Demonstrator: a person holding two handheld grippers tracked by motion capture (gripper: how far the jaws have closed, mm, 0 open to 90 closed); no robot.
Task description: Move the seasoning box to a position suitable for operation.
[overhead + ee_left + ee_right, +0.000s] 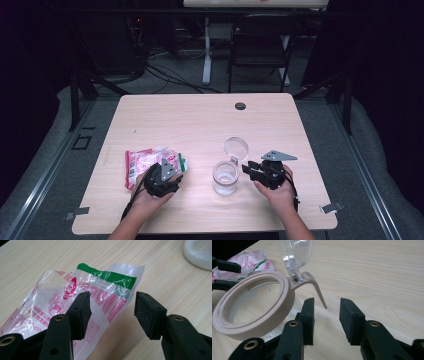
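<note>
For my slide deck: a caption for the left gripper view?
Open left gripper poised over a crinkled red-and-green printed plastic bag on the wooden table.

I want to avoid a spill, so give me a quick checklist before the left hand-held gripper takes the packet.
1. Jar upright on the table: ok.
2. Jar lid flipped open: ok.
3. Left hand-held gripper open around the packet edge, pads not pressing: ok.
4. Right hand-held gripper holding the jar steady: not ok, it is open beside the rim.
5. Packet already torn open: cannot tell.
</note>
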